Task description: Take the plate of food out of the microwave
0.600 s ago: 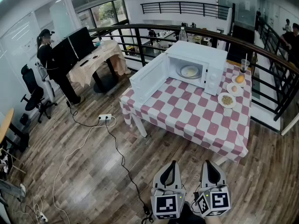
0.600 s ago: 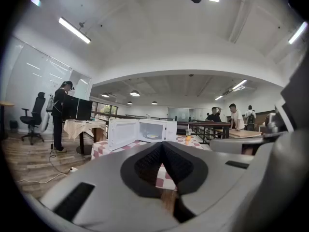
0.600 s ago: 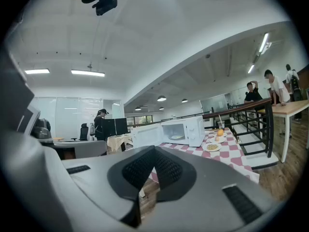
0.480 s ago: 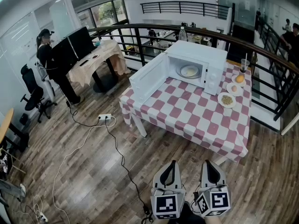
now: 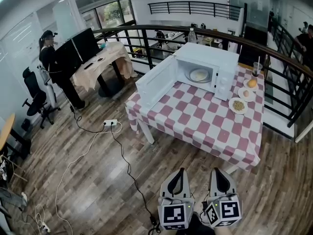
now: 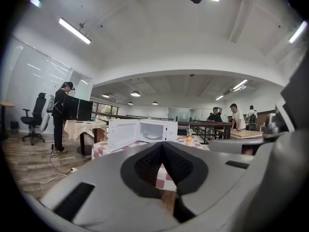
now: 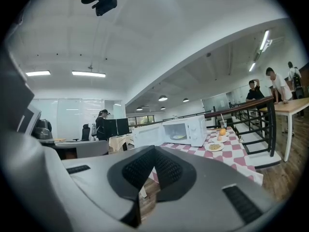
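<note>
A white microwave [image 5: 208,65] stands on a table with a red-and-white checked cloth [image 5: 205,121], its door [image 5: 155,82] swung wide to the left. Inside sits a plate of food [image 5: 199,75]; it also shows small in the left gripper view [image 6: 152,136] and the right gripper view [image 7: 178,137]. My left gripper [image 5: 180,174] and right gripper [image 5: 218,172] hover side by side low in the head view, well short of the table, above the wooden floor. Both are shut with nothing between the jaws.
To the right of the microwave sit a plate of grains [image 5: 237,105], a plate with an egg [image 5: 246,94], an orange [image 5: 252,82] and a drink with a straw [image 5: 257,68]. A black railing [image 5: 274,67] runs behind. A power strip [image 5: 110,123] and cables lie on the floor. A person [image 5: 54,67] stands at far left.
</note>
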The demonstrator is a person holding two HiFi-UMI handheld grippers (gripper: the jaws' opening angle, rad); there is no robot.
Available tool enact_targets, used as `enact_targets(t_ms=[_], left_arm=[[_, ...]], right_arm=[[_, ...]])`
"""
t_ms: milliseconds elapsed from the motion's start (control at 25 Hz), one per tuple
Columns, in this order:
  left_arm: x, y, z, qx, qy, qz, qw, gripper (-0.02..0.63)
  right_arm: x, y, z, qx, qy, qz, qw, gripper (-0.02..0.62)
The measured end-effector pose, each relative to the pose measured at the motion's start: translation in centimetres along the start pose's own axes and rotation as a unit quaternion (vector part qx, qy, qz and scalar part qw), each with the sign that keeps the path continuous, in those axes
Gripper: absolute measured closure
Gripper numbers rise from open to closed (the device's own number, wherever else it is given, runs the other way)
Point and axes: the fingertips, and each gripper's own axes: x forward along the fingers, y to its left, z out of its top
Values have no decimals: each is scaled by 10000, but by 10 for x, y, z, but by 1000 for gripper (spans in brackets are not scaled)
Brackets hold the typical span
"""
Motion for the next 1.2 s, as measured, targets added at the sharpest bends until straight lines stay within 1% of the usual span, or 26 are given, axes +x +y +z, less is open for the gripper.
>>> enact_targets(t_ms=[360, 520, 680, 760, 920, 1040, 1120, 1200], left_arm=[[14, -10, 1, -3, -37, 81, 10000, 592], [20, -18, 0, -55, 60, 145, 9999, 592], [24, -23, 0, 10, -79, 236, 9997, 592], [25, -25, -1, -20, -4, 261, 9997, 592], [31, -25, -1, 21, -72, 294, 9995, 592], [37, -21, -3, 8, -14, 318, 9995, 592], [42, -17, -3, -91, 109, 336, 9993, 592], [49, -11, -3, -71, 57, 332, 9994, 592]], right_arm=[[8, -13, 6, 47, -34, 124, 9999, 603], [13, -22, 4, 69, -27, 220, 9997, 603], [14, -29, -1, 99, 23, 326, 9994, 603], [16, -31, -2, 120, 65, 364, 9992, 603], [25, -33, -4, 187, 63, 444, 9988, 603], [33, -32, -5, 215, 71, 484, 9986, 603], [41, -30, -5, 214, 96, 500, 9985, 603], [49, -29, -5, 212, 116, 500, 9985, 603]])
